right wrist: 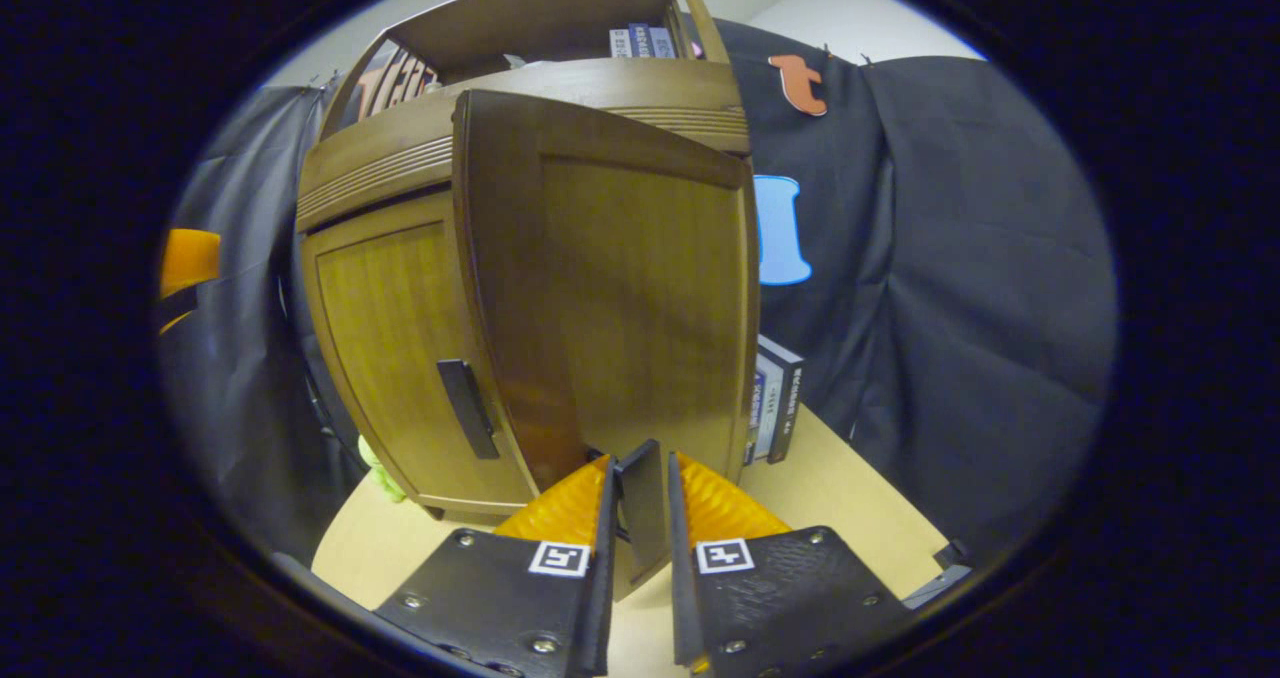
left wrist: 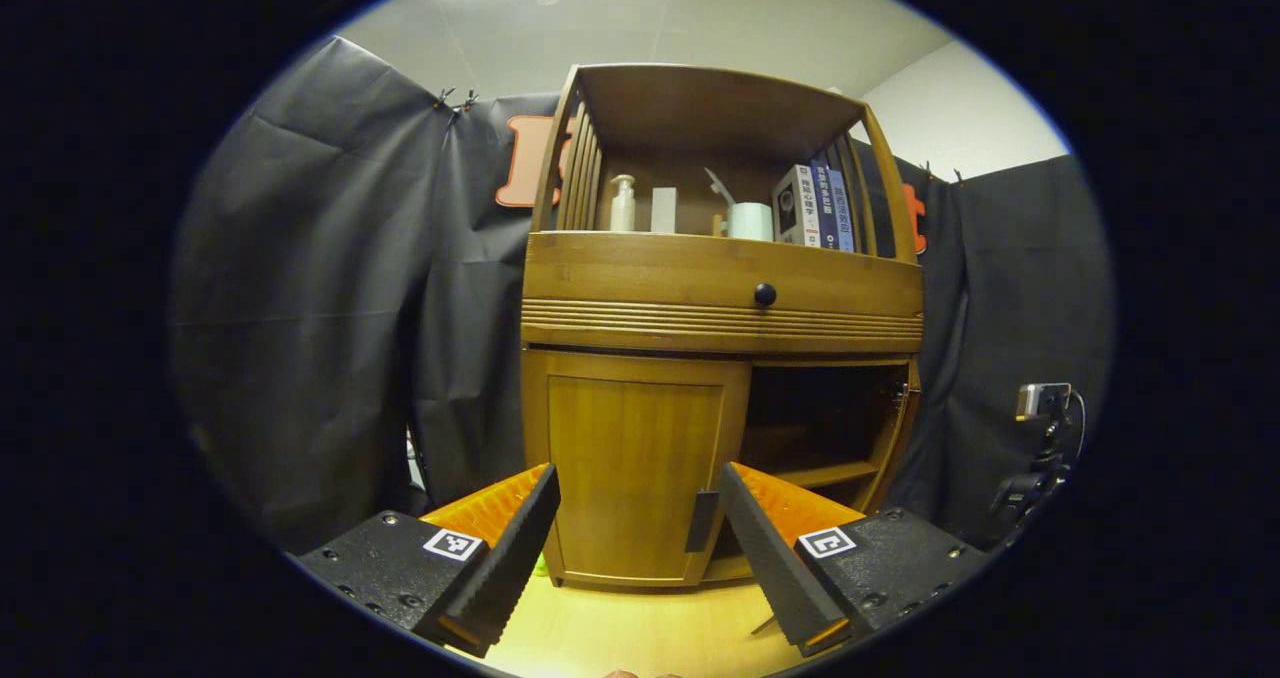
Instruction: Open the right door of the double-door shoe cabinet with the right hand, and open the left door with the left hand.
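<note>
Right cabinet door swung open, its handle clamped

The right hand-held gripper (right wrist: 641,478) at 6 o'clock pinches the dark flat handle (right wrist: 643,503) of the open brown wooden right door (right wrist: 640,288). At 9 o'clock the closed brown wooden left door (right wrist: 400,338) shows its dark bar handle (right wrist: 467,408). Books (right wrist: 775,398) stand at 4 o'clock on the pale wooden table (right wrist: 850,498).

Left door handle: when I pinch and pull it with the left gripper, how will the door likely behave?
The left door looks like a rigid wood panel, so it should swing stiffly like the right door. Its handle is a slim, smooth-looking bar, so the open left gripper may slip. The cabinet seems heavy enough to stay put.
</note>
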Available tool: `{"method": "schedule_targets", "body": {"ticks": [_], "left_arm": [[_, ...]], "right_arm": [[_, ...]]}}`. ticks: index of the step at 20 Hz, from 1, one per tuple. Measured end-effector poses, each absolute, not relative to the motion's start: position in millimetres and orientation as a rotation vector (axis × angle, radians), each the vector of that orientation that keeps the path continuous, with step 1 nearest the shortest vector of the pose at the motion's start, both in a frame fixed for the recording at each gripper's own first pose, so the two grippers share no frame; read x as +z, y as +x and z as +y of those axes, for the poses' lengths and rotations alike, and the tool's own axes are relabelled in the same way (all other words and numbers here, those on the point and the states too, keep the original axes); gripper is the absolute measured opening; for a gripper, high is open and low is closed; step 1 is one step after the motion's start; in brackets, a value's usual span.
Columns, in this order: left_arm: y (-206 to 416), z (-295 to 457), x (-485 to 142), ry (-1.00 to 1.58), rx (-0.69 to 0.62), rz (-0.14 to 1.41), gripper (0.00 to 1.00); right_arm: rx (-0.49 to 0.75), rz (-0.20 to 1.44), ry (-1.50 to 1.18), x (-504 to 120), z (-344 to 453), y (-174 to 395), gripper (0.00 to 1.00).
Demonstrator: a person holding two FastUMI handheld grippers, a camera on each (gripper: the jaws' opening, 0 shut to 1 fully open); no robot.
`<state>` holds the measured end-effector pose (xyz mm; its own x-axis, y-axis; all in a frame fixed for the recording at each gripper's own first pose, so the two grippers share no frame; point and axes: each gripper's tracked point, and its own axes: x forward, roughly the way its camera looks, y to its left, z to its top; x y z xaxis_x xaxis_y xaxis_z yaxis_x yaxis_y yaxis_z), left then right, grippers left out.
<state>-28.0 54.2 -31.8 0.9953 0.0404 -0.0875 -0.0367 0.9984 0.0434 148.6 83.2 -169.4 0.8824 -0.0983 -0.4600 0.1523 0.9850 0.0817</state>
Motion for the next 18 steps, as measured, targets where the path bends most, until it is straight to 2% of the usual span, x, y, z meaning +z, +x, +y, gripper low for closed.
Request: {"method": "schedule_targets", "body": {"ticks": [8, 12, 16, 17, 18], "left_arm": [[-19.1, 26.5, -42.4, 0.024, -0.039, 0.11, 0.99], [-13.6, 8.8, -46.5, 0.019, -0.081, 0.122, 0.99], [-11.2, -6.6, -51.0, 0.024, -0.118, 0.131, 0.99], [-9.7, -9.4, -52.2, 0.025, -0.125, 0.131, 0.99], [-8.1, -13.0, -53.1, 0.025, -0.132, 0.133, 0.99]], "right_arm": [[-0.234, 0.474, 0.115, -158.1, 62.7, 141.1, 0.24], [-0.278, 0.479, 0.133, -160.4, 30.0, 120.0, 0.23], [-0.323, 0.473, 0.114, -163.3, 9.6, 114.1, 0.26], [-0.336, 0.466, 0.101, -160.6, 3.7, 110.9, 0.18], [-0.344, 0.463, 0.098, -159.8, -2.0, 110.2, 0.17]]}}
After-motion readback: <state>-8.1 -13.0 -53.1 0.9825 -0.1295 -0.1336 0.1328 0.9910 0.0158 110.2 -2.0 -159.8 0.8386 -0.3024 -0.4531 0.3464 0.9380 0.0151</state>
